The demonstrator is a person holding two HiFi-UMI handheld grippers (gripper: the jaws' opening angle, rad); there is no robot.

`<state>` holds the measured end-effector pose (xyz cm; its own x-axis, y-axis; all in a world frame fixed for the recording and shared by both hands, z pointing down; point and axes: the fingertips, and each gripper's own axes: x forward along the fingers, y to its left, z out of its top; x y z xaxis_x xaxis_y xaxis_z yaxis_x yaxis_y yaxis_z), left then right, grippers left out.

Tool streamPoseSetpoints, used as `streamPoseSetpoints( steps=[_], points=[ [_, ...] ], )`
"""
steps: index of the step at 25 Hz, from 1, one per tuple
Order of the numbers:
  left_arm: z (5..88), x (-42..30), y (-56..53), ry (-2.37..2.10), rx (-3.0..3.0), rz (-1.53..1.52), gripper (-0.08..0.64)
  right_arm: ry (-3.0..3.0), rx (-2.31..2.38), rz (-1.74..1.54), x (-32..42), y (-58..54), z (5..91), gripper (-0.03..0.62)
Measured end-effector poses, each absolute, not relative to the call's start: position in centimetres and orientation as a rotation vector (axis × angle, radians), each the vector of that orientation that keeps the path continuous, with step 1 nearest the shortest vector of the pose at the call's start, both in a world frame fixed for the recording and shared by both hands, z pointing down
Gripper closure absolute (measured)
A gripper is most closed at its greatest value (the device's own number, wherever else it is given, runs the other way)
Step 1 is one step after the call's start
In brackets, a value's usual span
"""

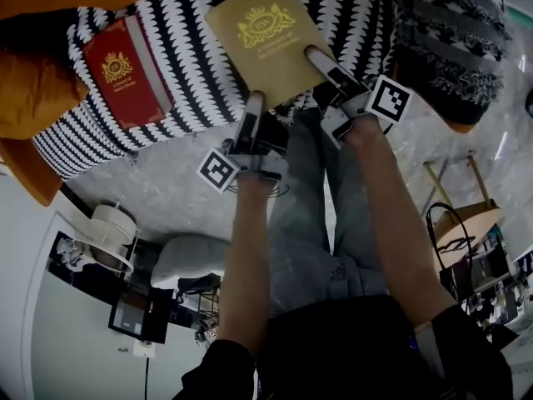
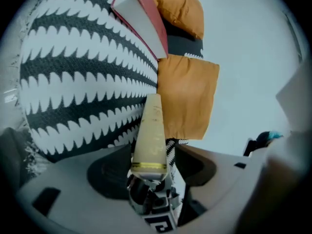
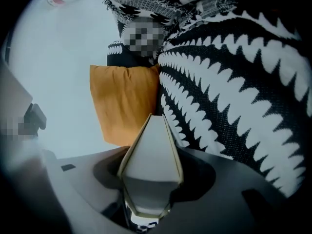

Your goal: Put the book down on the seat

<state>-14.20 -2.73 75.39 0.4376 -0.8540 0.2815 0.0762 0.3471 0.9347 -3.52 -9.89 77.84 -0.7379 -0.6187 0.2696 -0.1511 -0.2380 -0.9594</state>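
1. Right gripper clamps the yellow book at its 4 o'clock edge. Left gripper straddles the 6 o'clock corner, jaws wide, not pinching.
2. Flat hardcover with a gold crest, at the front edge of the nubby zigzag-striped seat.
3. Red book at 9 o'clock, with a bare strip between them.

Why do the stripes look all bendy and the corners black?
Left gripper view: the wide lens bulges the striped seat and leaves black corners. Right gripper view: same bulge and black rim, and the close-up book looks soft. Head view: milder bending, sharp in the middle, pale glare on the floor.
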Motion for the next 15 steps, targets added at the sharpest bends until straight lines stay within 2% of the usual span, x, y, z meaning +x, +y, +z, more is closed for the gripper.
streamPoseSetpoints(
  steps=[7,11,15],
  points=[
    [73.7,-13.0,1.1,-0.821,1.039,-0.764,0.315,1.692,-0.976,-1.917,-2.5,-10.4,77.4,0.365],
    [72.1,-10.6,-0.6,-0.735,1.116,-0.791,0.322,1.649,-1.039,-1.752,-1.2,-10.8,76.6,0.365],
    [74.1,-9.5,-3.2,-0.798,1.079,-0.770,0.324,1.566,-1.122,-1.759,-0.4,-10.3,78.1,0.364]
  ],
)
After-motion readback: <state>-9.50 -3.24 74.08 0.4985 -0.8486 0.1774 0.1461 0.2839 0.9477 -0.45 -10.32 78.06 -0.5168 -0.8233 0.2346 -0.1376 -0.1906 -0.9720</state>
